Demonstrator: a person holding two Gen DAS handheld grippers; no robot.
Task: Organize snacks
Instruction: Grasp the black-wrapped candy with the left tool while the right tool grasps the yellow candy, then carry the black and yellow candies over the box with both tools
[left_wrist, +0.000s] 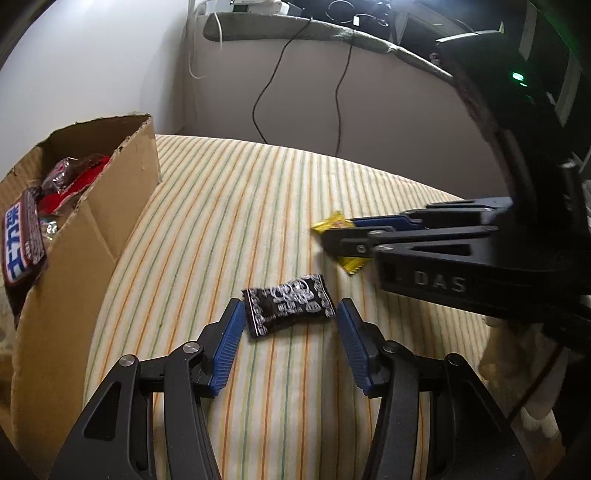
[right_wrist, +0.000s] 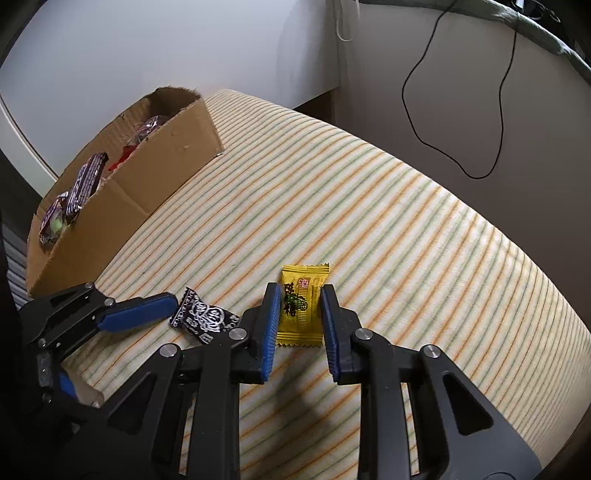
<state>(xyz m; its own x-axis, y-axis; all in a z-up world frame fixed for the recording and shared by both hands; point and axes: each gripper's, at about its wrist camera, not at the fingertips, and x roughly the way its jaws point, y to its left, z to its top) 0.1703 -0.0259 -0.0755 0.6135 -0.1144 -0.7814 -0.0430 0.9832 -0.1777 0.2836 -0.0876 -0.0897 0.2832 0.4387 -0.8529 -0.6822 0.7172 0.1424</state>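
Observation:
A black-and-white candy packet (left_wrist: 288, 304) lies on the striped cloth between the open blue pads of my left gripper (left_wrist: 290, 314); the pads stand beside it without touching. It also shows in the right wrist view (right_wrist: 204, 316). A yellow candy packet (right_wrist: 301, 304) lies flat between the pads of my right gripper (right_wrist: 300, 295), which is open with narrow gaps on both sides. In the left wrist view the yellow packet (left_wrist: 341, 242) is partly hidden behind the right gripper (left_wrist: 332, 236).
A torn cardboard box (left_wrist: 92, 236) with several wrapped snacks stands at the left, also in the right wrist view (right_wrist: 147, 177). The striped table top (right_wrist: 406, 240) curves away to an edge. Black cables (right_wrist: 458, 122) hang down the grey wall behind.

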